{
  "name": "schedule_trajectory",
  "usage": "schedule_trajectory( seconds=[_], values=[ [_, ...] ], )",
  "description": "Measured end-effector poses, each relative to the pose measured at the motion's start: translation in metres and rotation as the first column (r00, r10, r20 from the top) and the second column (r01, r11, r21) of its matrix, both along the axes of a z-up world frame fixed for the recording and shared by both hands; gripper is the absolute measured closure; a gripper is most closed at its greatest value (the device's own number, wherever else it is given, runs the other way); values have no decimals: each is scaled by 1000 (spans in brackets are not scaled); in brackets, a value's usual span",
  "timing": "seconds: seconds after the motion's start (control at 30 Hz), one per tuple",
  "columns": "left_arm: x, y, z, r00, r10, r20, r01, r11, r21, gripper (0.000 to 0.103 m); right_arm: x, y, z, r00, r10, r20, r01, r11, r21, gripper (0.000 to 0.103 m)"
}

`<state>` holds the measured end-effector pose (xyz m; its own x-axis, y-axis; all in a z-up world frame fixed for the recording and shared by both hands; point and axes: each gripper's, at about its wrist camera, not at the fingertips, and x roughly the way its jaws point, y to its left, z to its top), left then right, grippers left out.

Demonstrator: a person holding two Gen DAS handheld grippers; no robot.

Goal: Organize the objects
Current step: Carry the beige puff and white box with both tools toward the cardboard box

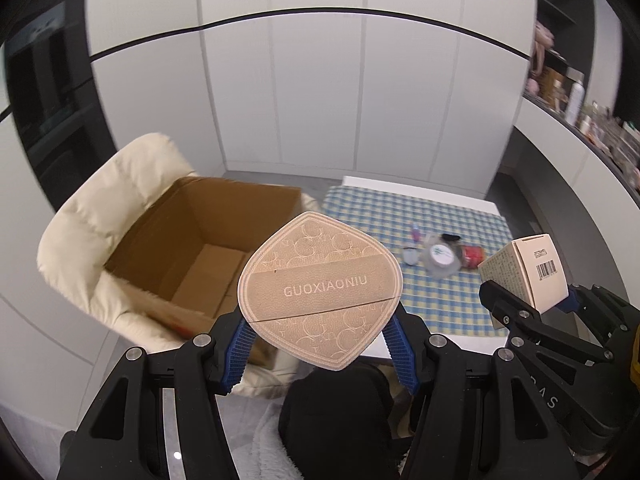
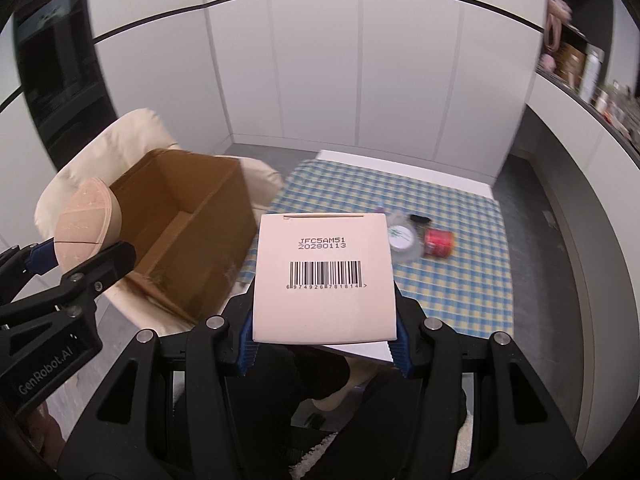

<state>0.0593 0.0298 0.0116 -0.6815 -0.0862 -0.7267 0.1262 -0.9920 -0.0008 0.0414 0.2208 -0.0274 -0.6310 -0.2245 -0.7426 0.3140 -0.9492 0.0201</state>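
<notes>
Partly, carton hides right gripper's pads; bottom edge unseen.

Tan puff with embossed rings (pale lettering across its band). Cream carton, black barcode. Brown box on cream cushion. Blue-and-yellow checked cloth. Red can.
</notes>
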Motion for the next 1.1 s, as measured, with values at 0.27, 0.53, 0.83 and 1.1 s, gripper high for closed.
schedule_trajectory(
  seconds=[0.27, 0.53, 0.83, 1.1],
  values=[
    [15, -51, 0, 991, 131, -11, -131, 991, 6, 43, 0, -64, -1, 989, 150, -5, -150, 989, 9, 49],
    [12, -79, -1, 981, 196, -7, -196, 981, 18, 43, 2, -99, -7, 976, 216, -6, -215, 976, 22, 49],
    [0, -88, -8, 977, 214, 12, -215, 976, 23, 43, -5, -117, -14, 967, 255, 5, -255, 966, 43, 49],
    [-12, -103, -14, 969, 247, 19, -247, 969, 25, 43, -21, -133, -24, 958, 284, 32, -285, 958, 43, 49]
  ],
)
